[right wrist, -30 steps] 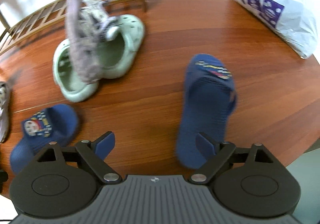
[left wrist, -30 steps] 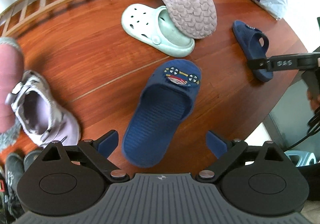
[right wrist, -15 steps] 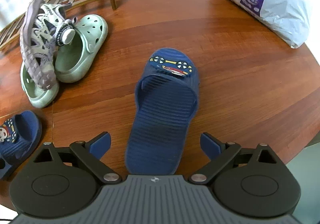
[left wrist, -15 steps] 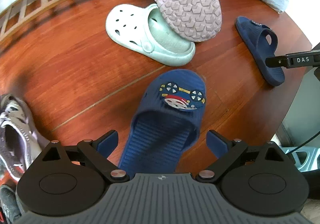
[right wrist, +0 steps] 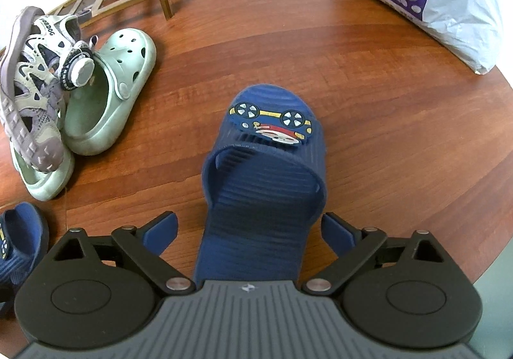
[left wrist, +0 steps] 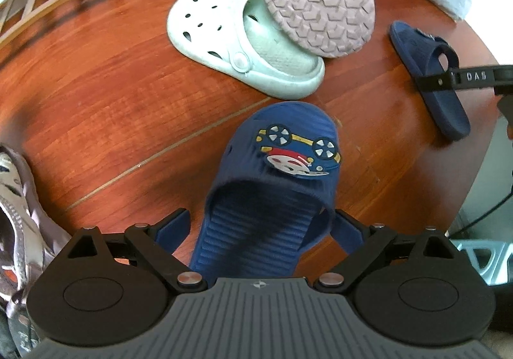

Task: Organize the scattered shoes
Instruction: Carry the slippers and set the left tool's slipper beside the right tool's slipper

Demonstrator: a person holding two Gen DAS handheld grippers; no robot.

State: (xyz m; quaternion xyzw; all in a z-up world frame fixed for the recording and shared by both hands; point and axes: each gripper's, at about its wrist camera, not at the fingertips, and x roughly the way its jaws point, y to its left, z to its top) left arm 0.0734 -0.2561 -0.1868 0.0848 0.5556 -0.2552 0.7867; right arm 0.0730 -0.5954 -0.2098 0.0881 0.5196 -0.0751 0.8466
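**Both grippers lined up on the blue slides**

Left to right: my left hand-held gripper [left wrist: 261, 229] has its jaws closing around the heel half of one blue slide [left wrist: 275, 179], nothing clamped yet as far as I can see. The slide's long axis runs straight away from me, toe towards the green clog [left wrist: 243, 45]. My right hand-held gripper [right wrist: 250, 230] straddles the other blue slide [right wrist: 263, 186] the same way, jaws closing too, not gripping. Both slides sit on the wood floor [right wrist: 368, 96], each dead ahead of its gripper.
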